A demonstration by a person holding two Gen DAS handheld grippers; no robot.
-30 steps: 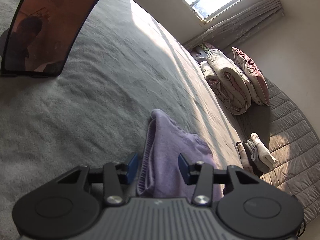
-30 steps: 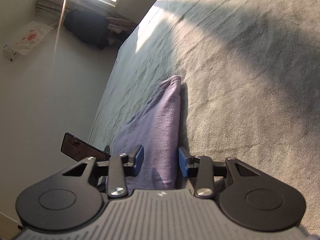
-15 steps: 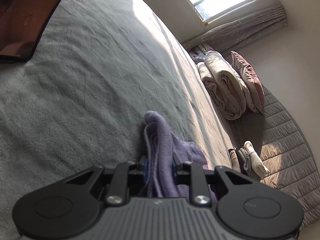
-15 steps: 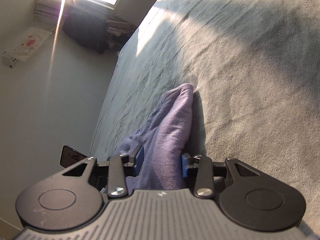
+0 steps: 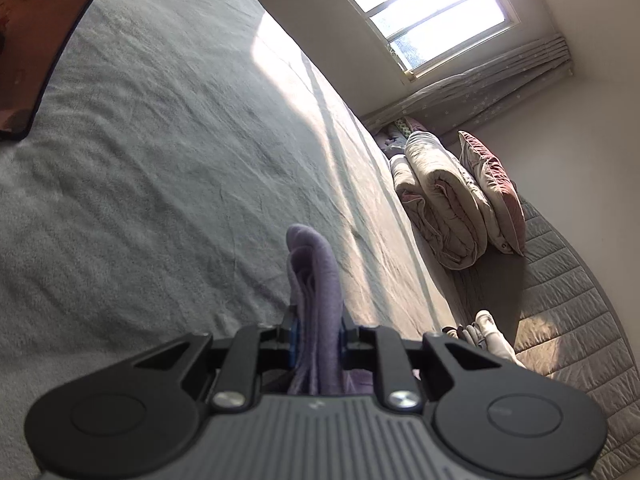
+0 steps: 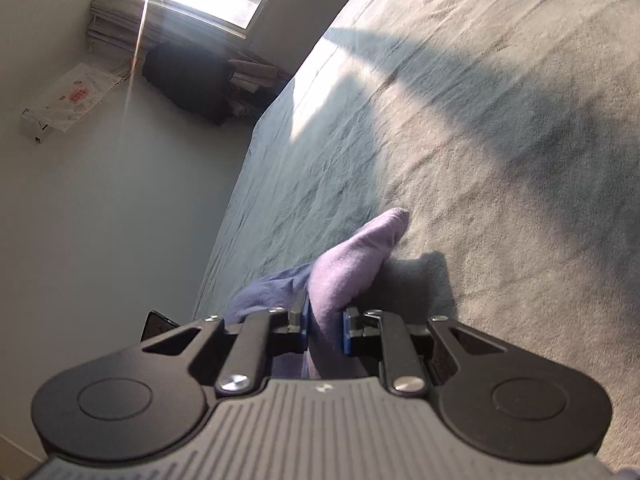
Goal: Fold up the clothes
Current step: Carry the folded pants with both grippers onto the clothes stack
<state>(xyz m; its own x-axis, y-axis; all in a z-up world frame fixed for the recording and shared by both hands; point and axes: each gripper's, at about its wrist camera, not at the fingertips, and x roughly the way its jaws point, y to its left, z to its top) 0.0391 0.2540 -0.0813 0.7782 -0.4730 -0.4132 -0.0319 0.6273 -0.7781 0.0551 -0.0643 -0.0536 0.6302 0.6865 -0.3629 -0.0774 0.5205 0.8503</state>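
Tools pinch cloth: we clamp our left tool [image 5: 317,334] and right tool [image 6: 325,330] on a purple garment [image 5: 316,276] above the grey bed [image 5: 160,160].

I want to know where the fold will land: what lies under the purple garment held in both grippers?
Grey-green fleecy bed cover lies under the soft purple garment, which casts a shadow on it. The left gripper and right gripper hide the garment's lower part and whatever lies beneath.
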